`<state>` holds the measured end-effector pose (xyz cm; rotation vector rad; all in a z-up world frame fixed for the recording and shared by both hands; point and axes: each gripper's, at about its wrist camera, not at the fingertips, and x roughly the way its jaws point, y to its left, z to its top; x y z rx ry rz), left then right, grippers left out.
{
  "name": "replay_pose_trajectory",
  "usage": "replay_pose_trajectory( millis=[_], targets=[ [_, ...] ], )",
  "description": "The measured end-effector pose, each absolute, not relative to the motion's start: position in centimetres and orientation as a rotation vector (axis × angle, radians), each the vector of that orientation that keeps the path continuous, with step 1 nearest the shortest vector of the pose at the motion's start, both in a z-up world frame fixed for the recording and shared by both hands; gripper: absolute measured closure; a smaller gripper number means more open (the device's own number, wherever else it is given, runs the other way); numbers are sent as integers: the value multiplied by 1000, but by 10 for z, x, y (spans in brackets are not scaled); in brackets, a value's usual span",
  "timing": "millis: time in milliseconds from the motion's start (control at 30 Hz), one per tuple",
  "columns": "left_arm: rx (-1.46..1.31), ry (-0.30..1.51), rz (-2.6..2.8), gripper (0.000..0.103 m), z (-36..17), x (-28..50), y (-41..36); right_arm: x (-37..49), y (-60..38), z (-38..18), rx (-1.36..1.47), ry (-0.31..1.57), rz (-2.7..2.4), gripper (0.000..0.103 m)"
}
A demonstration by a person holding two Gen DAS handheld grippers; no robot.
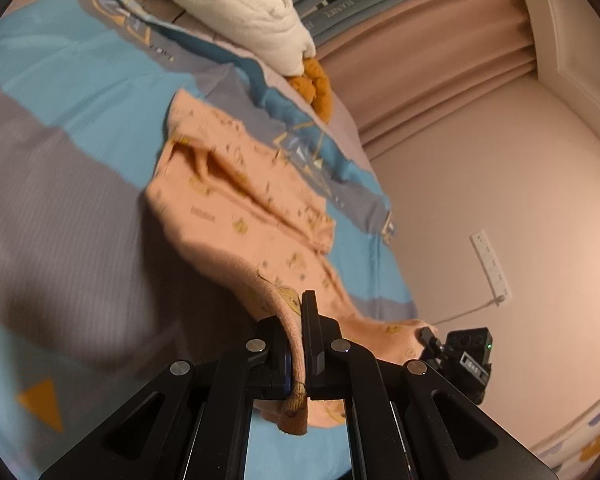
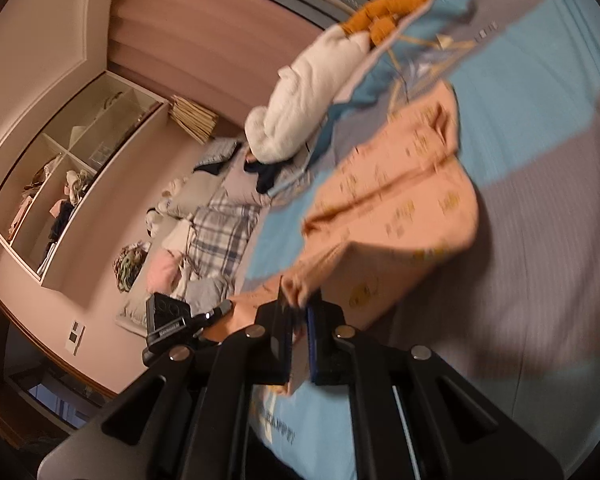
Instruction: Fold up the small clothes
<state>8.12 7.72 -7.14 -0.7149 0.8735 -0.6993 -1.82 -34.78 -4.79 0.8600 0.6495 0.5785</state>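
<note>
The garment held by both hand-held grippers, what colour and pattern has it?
Peach garment with small yellow prints; left wrist view shows it best.

Blue bedsheet (image 2: 300, 412) in the right wrist view carries pale lettering near the bottom, ending in what reads as "HAPPY"; the start is hidden by the gripper. Grey headboard bands (image 1: 340, 8) in the left wrist view show print, too blurred to make out. Small print on the peach garment (image 1: 236, 208) and the label on the other gripper's camera block are unreadable.

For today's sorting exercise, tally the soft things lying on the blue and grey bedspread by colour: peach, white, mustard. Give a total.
Peach: 1, the garment, pinched by both tongs, left and right
White: 1, the fluffy bundle
Mustard: 1, the plush piece
Total: 3
</note>
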Motion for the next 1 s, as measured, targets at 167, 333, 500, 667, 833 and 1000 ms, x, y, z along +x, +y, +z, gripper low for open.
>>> replay_pose_trajectory(
  millis=[167, 333, 500, 667, 833, 1000],
  targets=[
    [-757, 836, -673, 101, -63, 109, 86, 14, -359, -30, 857, 587, 556, 97],
    [-808, 825, -641, 101, -64, 152, 91, 58, -372, -23, 881, 553, 512, 97],
    [-848, 833, -596, 101, -73, 200, 96, 109, -386, -24, 917, 542, 461, 97],
    [-862, 870, -536, 101, -86, 252, 94, 163, -398, -31, 931, 556, 400, 97],
    [-918, 922, -501, 101, -104, 296, 95, 204, -404, -43, 924, 598, 356, 97],
    [-911, 1014, -427, 101, -120, 339, 87, 243, -413, -61, 929, 671, 269, 97]
  ],
)
